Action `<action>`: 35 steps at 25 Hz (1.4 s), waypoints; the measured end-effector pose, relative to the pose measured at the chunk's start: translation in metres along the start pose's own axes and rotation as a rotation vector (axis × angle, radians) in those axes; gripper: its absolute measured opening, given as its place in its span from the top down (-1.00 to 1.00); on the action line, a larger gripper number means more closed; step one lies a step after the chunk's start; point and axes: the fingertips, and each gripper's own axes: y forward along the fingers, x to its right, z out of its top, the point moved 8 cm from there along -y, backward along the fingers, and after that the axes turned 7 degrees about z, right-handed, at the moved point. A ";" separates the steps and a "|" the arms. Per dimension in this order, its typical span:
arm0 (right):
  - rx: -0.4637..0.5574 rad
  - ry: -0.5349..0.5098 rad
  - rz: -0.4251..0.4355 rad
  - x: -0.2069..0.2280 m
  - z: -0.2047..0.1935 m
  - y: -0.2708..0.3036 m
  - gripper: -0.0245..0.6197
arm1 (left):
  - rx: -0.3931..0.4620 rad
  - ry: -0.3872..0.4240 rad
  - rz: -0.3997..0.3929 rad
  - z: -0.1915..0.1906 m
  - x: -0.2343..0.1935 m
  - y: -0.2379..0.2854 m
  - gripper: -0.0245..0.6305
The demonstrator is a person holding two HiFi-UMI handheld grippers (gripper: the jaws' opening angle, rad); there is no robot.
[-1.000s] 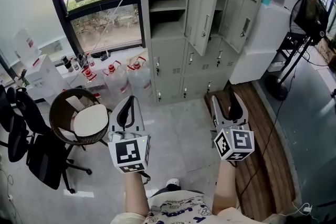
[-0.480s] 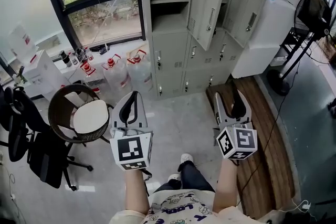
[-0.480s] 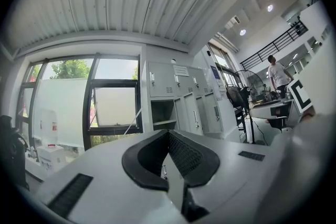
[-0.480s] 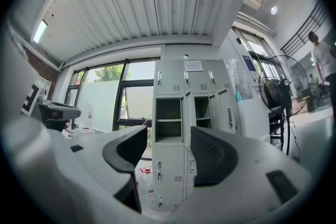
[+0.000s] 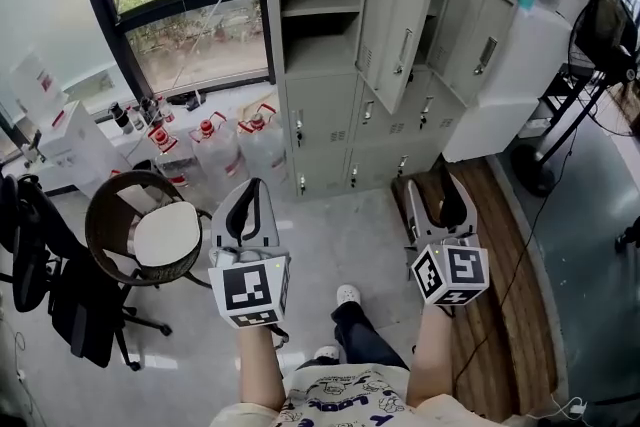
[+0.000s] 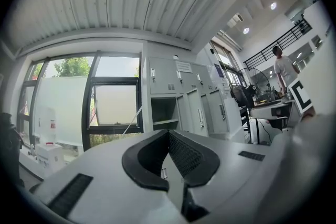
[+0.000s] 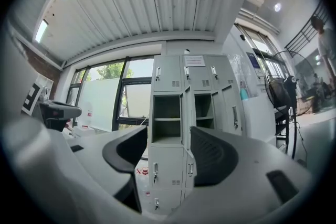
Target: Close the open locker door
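Locker door (image 5: 397,27) stands ajar; likely light, stiff sheet metal; push its flat face near the handle (image 5: 404,51). Left gripper (image 5: 249,200) jaws together; right gripper (image 5: 432,195) jaws apart, empty.

Left claw (image 5: 251,187) jaws together; right claw (image 5: 430,185) jaws apart; both held forward.

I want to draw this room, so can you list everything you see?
lockers: one block, grey, back wall beside the window
open locker doors: at least two, grey, upper row
water jugs: three, clear with red caps, floor under the window
round chair: one, dark with white cushion, left floor
office chairs: black, far left, count unclear
fan: one, black, right edge
wooden boards: brown, right floor
shoe: one, white, bottom middle
left tool: grey, shut, empty
right tool: grey, open, empty
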 end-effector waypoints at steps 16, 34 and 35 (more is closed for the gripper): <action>0.004 -0.005 0.057 0.092 0.006 0.148 0.13 | 0.001 0.014 0.065 0.015 0.033 0.149 0.92; 0.005 0.013 0.116 0.170 -0.010 0.253 0.13 | 0.005 0.022 0.137 0.004 0.061 0.252 0.92; 0.006 0.016 0.120 0.171 -0.010 0.256 0.13 | 0.002 0.021 0.142 0.004 0.060 0.255 0.92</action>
